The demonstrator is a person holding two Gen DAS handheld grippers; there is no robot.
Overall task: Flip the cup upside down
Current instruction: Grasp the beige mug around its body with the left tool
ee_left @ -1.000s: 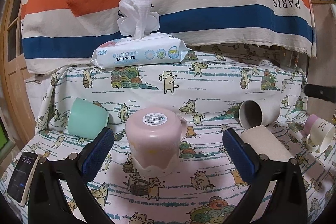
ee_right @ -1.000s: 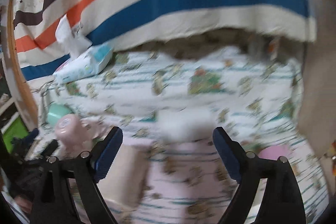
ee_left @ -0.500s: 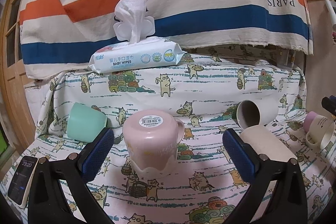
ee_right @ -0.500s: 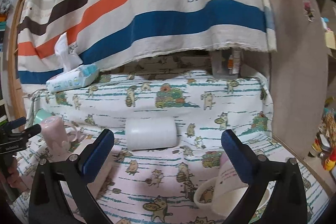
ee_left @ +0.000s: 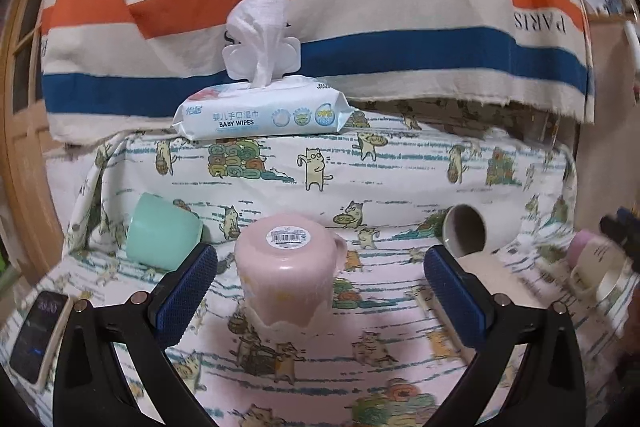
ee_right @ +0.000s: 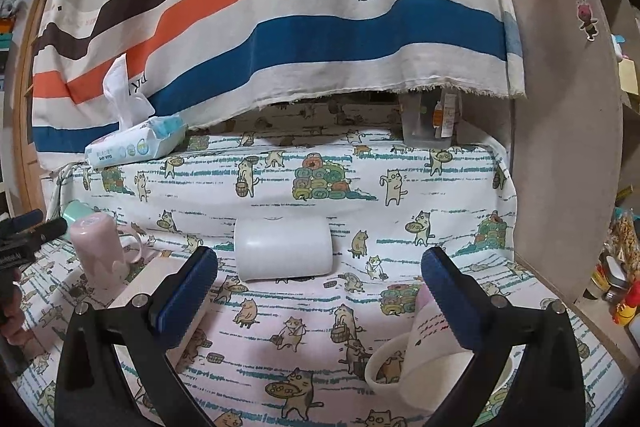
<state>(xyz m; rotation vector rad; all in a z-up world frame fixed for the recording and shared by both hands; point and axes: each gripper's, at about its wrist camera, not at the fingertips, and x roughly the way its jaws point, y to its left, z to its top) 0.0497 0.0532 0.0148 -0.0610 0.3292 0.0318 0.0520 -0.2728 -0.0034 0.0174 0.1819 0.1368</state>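
- Cat-print cloth covers one worktop.
- One wipes pack sits at the back.
- Two tongs, left and right, both gape, empty.
- Five cups: pink cup upside down between left tongs; mint, white, and two more lie sideways.

A striped cloth in cream, brown, orange and blue hung behind my work surface, with "PARIS" printed on it upside down in my right view. Below it, a white cat-print cloth covered a raised step and the flat surface in front. A wipes pack sat on the step, one wipe sticking up. A wooden door frame stood at the left. At the right, a pale board rose upright, bearing a small sticker. The light was soft, indoor.
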